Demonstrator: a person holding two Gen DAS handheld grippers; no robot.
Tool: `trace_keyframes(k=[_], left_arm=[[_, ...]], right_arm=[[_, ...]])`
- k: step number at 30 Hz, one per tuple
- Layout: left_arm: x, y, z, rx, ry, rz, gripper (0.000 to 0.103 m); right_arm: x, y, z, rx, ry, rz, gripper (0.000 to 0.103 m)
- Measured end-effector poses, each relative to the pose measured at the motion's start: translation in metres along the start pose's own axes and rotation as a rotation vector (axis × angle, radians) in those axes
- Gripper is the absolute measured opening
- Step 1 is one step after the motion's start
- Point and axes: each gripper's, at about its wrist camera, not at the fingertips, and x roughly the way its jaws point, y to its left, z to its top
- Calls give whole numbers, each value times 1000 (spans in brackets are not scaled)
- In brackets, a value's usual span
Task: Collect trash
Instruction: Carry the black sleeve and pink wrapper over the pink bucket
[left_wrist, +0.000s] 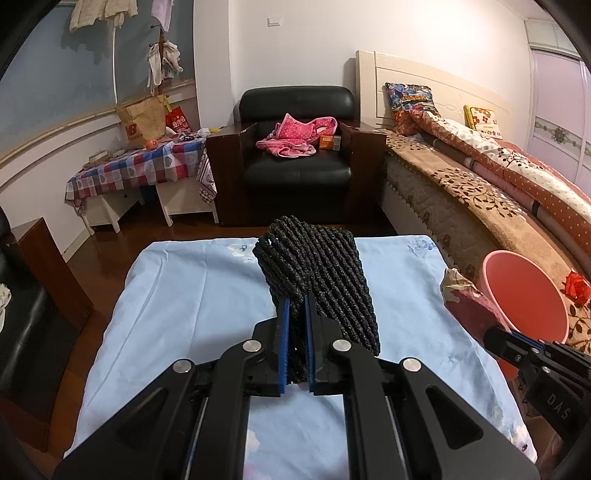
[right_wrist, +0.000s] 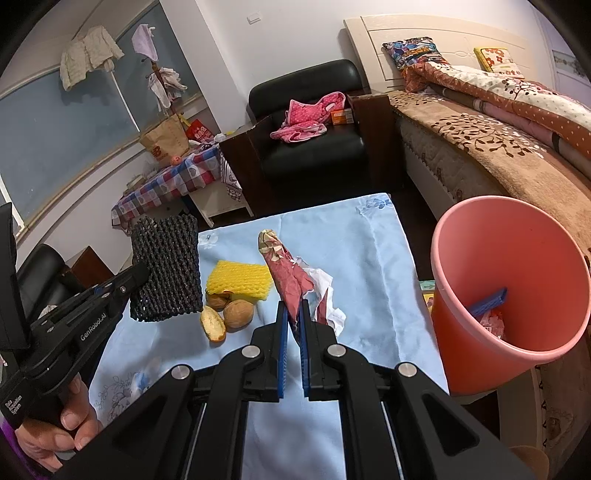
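Left gripper (left_wrist: 298, 306) clamped on a black foam net sleeve (left_wrist: 321, 277), coarse diamond mesh, lifted clear above the pale blue cloth (left_wrist: 184, 295). Right gripper (right_wrist: 293, 314) pinched tight on a crumpled dark-red wrapper (right_wrist: 284, 273) with torn white paper, raised beside the pink bin (right_wrist: 480, 332). Yellow foam net (right_wrist: 238, 278) and walnuts (right_wrist: 238, 314) lie on the cloth.

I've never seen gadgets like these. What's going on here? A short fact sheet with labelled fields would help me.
Setting: bedroom, table under a light blue cloth
Left hand-held gripper: shut on a black foam net sleeve, lifted off the cloth
Right hand-held gripper: shut on a crumpled red paper wrapper
Bin: pink bucket to the right, tilted, blue item and scraps inside
On the cloth: yellow foam net, walnuts, a shell half
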Motion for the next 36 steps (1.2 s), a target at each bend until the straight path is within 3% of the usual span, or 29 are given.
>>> trace_keyframes(k=[18, 36], left_arm=[[1, -23, 2, 48, -7, -14, 7], [2, -72, 12, 127, -34, -54, 7]], right_arm=[[-17, -23, 0, 51, -35, -20, 5], [-44, -71, 0, 133, -93, -83, 5]])
